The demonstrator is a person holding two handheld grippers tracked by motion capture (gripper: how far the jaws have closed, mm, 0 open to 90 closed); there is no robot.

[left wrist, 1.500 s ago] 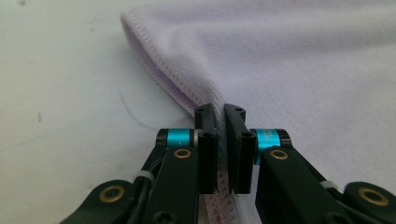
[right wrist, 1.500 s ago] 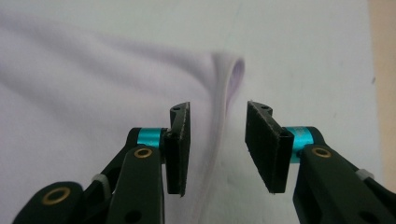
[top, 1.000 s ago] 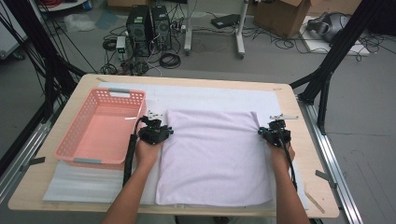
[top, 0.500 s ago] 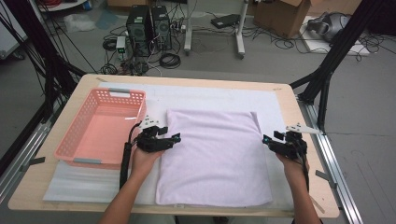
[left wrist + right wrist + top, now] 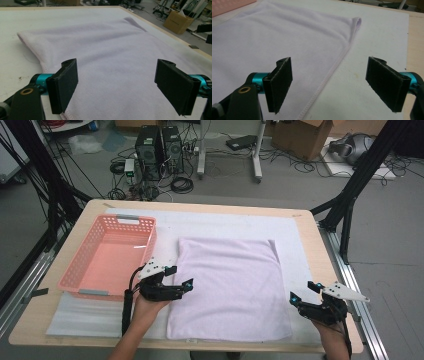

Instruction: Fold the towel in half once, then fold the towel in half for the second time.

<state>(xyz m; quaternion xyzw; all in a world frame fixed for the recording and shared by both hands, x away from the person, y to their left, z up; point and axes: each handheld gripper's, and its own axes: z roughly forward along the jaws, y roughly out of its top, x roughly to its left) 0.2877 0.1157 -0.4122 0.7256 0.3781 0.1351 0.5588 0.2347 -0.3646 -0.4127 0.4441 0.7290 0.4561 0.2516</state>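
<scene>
Towel: the folded lilac towel point(image 5: 229, 287) lies flat on the white mat point(image 5: 300, 245), just right of the pink basket point(image 5: 107, 257), with nothing holding it.
Your left gripper point(image 5: 181, 277): it hovers over the towel's left edge; its jaws have just been opening and stand wide, with only cloth below them, not pinched. In the left gripper view the hem runs under the left pad point(image 5: 63, 86).
Your right gripper point(image 5: 302, 291): it hangs just off the towel's right edge, near the front corner; its jaws have just been opening too, wide apart and empty. In the right gripper view the stitched hem passes between the pads point(image 5: 280, 82).
Table point(image 5: 312, 232): bare wood rim shows around the mat.
</scene>
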